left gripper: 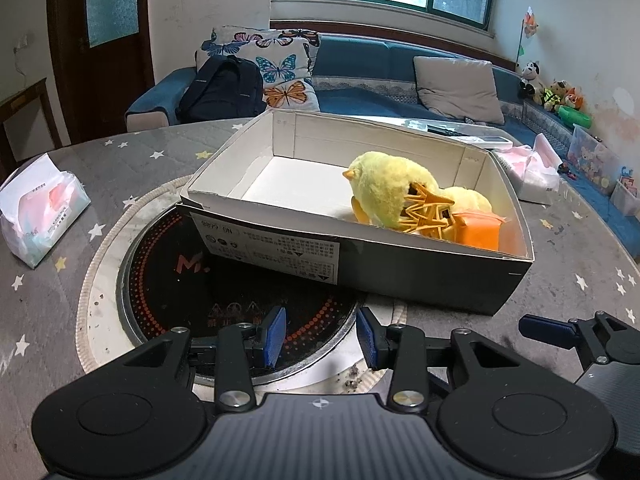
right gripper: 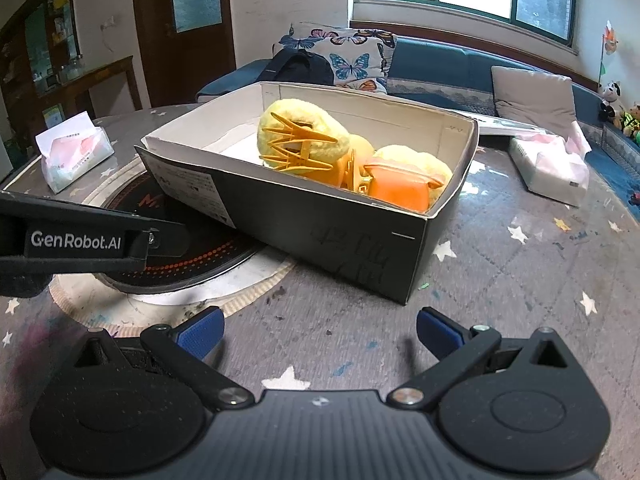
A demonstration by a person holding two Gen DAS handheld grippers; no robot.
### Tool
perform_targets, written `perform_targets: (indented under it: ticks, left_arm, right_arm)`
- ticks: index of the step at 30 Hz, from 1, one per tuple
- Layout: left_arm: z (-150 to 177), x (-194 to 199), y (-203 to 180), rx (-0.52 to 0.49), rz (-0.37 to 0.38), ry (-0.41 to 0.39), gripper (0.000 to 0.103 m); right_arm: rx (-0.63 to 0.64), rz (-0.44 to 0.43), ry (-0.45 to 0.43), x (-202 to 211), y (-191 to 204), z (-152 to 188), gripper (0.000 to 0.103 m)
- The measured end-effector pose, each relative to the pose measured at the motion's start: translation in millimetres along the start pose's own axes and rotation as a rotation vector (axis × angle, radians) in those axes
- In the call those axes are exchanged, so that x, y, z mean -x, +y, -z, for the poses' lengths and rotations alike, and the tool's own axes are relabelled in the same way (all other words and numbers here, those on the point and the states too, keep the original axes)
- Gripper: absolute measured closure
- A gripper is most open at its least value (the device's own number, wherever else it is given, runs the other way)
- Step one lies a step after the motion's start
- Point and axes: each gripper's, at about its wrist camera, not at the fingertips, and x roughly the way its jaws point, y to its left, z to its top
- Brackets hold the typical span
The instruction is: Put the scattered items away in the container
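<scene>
Left wrist view: the black box sits on the grey star-print table, holding a yellow plush chick, an orange hair claw and an orange block. Both my left gripper and right gripper hover before it, fingers apart, empty.

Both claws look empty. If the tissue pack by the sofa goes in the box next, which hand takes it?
Right, probably. That tissue pack lies past the box on the right claw's side, with bare table between. The left claw faces the box's other end. Both are open.
</scene>
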Motion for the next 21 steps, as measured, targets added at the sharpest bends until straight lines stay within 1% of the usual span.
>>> perform_targets:
  ticks: [21]
  left_arm:
    - [-14,-14,1,-0.029,-0.001,0.009,0.062]
  right_arm:
    - [-0.017,0.006,0.008,-8,1,-11,0.000]
